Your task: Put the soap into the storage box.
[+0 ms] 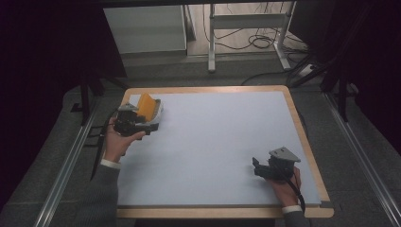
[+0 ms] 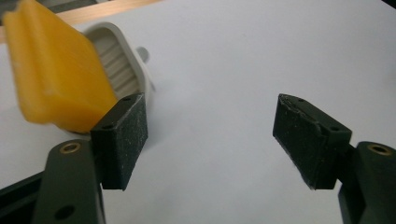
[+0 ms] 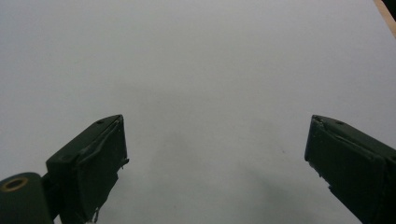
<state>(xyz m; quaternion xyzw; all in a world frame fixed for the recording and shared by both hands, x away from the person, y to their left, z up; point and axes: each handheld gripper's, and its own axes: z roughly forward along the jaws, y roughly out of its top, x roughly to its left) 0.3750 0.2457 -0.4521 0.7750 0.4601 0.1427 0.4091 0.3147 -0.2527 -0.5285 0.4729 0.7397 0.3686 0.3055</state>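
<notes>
The worktop [image 1: 222,146] was a pale sheet edged in wood, with dark floor and cables beyond. My left gripper [image 2: 210,135] stood spread, nothing between its jaws; the yellow sponge [image 2: 51,70] leaned in a white dish [image 2: 126,56] just beyond its left jaw, partly cut off. My right gripper [image 3: 215,154] was spread over bare surface, well apart.

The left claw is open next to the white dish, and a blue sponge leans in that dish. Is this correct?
Not quite: the sponge is yellow, not blue, as the left gripper view shows. The rest holds: the left claw is open next to the white dish, and the sponge leans in it.
</notes>
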